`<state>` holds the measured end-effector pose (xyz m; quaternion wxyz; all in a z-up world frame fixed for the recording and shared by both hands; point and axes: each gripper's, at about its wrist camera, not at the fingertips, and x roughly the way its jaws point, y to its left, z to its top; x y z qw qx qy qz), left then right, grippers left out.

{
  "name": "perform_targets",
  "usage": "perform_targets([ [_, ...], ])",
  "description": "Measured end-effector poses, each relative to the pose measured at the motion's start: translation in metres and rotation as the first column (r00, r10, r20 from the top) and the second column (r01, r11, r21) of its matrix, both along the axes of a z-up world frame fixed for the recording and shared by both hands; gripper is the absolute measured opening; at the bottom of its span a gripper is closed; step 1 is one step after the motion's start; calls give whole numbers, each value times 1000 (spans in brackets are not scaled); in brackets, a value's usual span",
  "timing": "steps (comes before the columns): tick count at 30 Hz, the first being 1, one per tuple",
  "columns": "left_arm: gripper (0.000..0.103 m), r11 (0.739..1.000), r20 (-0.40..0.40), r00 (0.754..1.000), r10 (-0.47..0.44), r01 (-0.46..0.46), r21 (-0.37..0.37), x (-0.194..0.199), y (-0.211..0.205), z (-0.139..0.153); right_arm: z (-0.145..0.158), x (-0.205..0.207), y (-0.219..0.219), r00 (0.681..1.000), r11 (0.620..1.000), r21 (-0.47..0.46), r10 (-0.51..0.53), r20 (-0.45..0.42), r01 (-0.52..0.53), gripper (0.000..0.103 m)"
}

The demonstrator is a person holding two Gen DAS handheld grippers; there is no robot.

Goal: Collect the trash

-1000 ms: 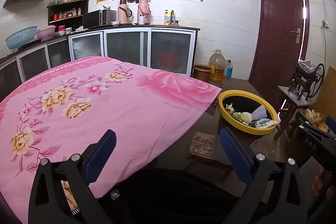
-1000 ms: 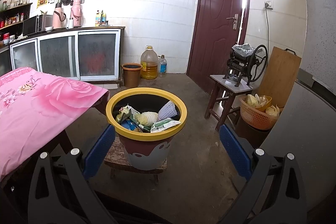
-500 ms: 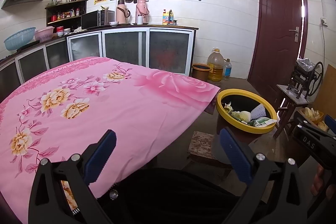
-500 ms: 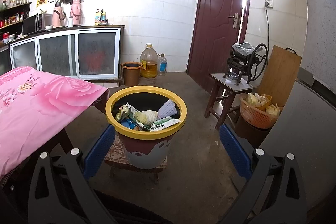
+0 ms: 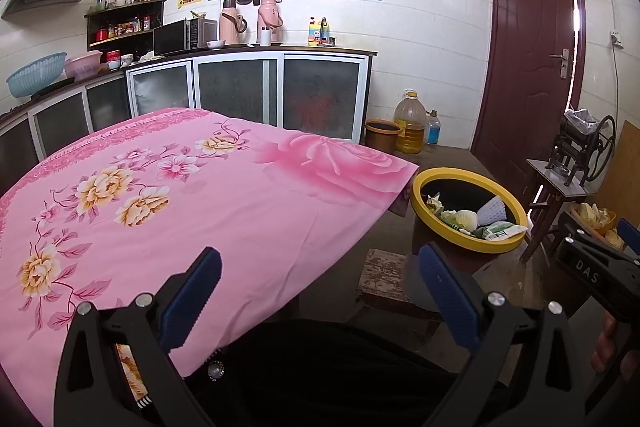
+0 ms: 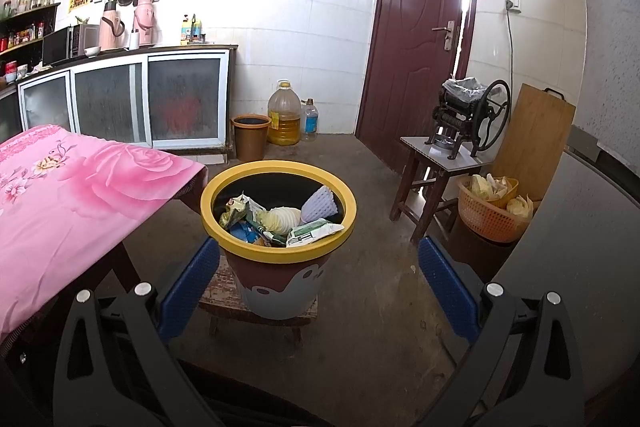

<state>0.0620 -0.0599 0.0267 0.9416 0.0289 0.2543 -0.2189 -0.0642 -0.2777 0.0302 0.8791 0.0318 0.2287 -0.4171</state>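
Pink floral tablecloth (image 5: 192,211) fills the left wrist view's left half. At right center, the yellow-rimmed trash bin (image 5: 424,205) sits on a low stool (image 6: 224,287), holding wrappers and scraps. Left gripper (image 5: 320,291) and right gripper (image 6: 316,283) both have jaws spread wide, pinching nothing.

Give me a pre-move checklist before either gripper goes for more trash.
1. Left gripper open and holding nothing: ok.
2. Right gripper open and holding nothing: ok.
3. Trash bin upright on its wooden stool: ok.
4. Room left in the bin: ok; the wrappers lie at about rim height on the near side, and the far side is still open.
5. Trash left on the pink tablecloth: none visible.
6. Trash on the floor elsewhere: cannot tell.
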Motion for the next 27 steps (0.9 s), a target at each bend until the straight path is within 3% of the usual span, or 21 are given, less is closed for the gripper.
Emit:
perform_targets([
  [27,95,1000,0,1000,-22,22,9,3,1,-3,-1,0,-2,1000,1000,5,1,-3,-1,95],
])
